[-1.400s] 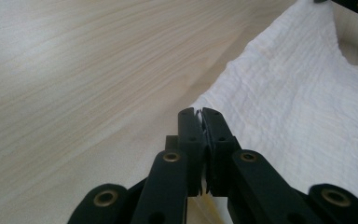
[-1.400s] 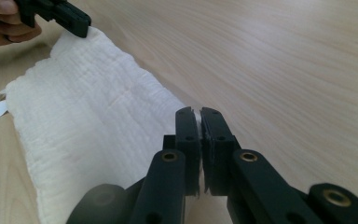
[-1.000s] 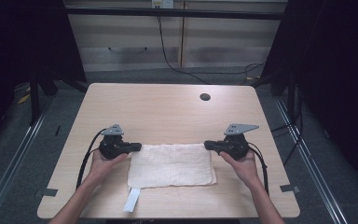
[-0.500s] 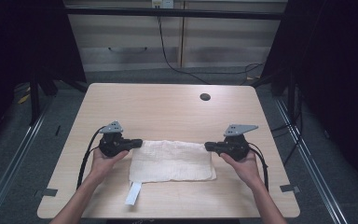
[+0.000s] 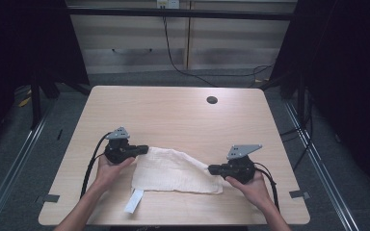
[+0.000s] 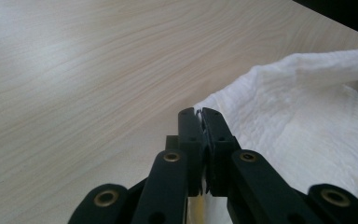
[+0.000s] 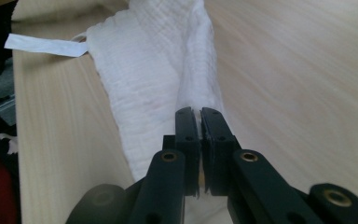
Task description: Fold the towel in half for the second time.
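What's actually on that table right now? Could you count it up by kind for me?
White cloth: 1, with a white tag at its near corner
Hand-held grippers: 2, the left gripper and the right gripper, each pinching a cloth edge
Dark round hole in the table: 1
Total: 4

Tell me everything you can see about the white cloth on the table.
The white cloth is a thin, crinkled, gauze-like fabric lying near the front edge of the wooden table. A long white label hangs off its near left corner. The left gripper is shut on its far left corner, the right gripper on its right end, which is drawn forward so that the cloth lies in a skewed, partly folded shape with a raised ridge between the grippers.
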The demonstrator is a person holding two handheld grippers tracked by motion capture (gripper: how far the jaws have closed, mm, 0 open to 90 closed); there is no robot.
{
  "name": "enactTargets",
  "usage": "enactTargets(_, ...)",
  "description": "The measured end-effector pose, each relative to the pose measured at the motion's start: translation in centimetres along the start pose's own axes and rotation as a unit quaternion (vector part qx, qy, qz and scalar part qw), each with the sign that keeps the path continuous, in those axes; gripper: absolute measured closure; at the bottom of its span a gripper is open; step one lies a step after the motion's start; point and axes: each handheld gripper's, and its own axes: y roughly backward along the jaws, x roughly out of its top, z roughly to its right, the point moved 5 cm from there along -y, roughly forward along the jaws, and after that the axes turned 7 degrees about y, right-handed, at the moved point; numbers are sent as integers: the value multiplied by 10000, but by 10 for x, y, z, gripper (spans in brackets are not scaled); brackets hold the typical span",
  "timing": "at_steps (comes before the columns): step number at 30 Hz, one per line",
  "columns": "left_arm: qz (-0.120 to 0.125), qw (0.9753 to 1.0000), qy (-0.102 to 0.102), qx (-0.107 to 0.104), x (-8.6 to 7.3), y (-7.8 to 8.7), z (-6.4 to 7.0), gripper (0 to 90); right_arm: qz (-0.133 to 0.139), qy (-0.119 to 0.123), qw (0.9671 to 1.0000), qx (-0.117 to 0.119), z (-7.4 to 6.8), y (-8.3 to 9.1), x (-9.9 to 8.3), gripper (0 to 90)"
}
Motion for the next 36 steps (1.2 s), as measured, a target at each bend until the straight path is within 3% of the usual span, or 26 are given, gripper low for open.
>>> enactTargets(8,-26,10000,-6,6,-1,-2,2,874,-281,-109,9989,360,-15,-7,-23,862)
enactTargets(13,-11,10000,-56,-20,0,-1,5,875,-666,-234,9960,553,-18,-21,-37,865)
enactTargets(15,31,10000,-60,-55,2,-1,7,874,-661,-341,9955,594,-15,-24,-36,870)
enactTargets(20,230,9996,-90,-104,9,3,14,874,-767,-434,9957,289,-5,-28,-32,872)
enactTargets(23,323,9989,-269,-184,16,7,28,874,-780,-505,9956,120,6,-31,-28,872)
enactTargets(28,453,9978,-409,-259,24,8,38,874,-838,-579,9946,-174,27,-33,-25,872)
enactTargets(32,353,9968,-705,-163,22,12,48,874,-907,-745,9925,-340,47,-33,-23,873)
enactTargets(33,313,9961,-800,-221,18,14,53,874,-936,-731,9919,-443,51,-33,-22,873)
enactTargets(36,178,9952,-915,-290,7,17,61,874,-934,-800,9914,-447,55,-32,-23,874)
